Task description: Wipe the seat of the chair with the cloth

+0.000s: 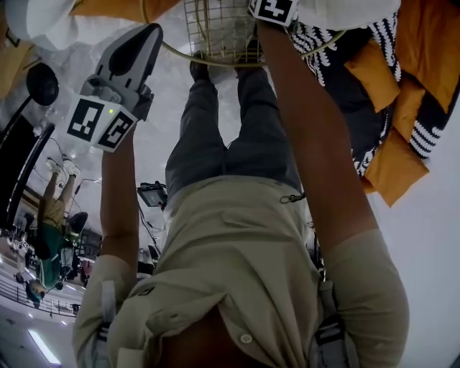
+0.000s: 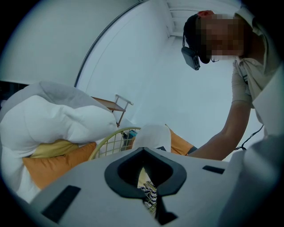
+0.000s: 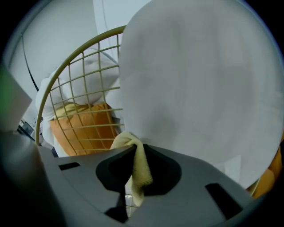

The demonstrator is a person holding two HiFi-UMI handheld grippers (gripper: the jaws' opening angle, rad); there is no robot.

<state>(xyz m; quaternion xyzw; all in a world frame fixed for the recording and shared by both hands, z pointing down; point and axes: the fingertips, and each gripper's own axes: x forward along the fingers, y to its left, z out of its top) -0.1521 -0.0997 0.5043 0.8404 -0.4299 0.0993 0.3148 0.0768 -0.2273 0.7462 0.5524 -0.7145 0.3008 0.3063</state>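
The chair (image 1: pixel 215 32) is a wire-mesh seat with a pale yellow rim, at the top of the head view. It shows again as the chair (image 3: pixel 80 88) in the right gripper view and the chair (image 2: pixel 111 142) in the left gripper view. A pale yellow cloth (image 3: pixel 136 170) hangs pinched in my right gripper (image 3: pixel 133 162), which is shut on it close to the mesh. Of that gripper, the head view shows just its marker cube (image 1: pixel 273 8). My left gripper (image 1: pixel 144 39) is held off to the left of the chair, with its jaws together and nothing between them.
White bedding (image 2: pixel 53 117) lies over an orange cushion (image 2: pixel 51 168) beside the chair. Orange and black-and-white striped fabric (image 1: pixel 395 108) lies to the chair's right. A large white cushion (image 3: pixel 199 88) fills the right gripper view. A small wooden stand (image 2: pixel 112 105) stands behind.
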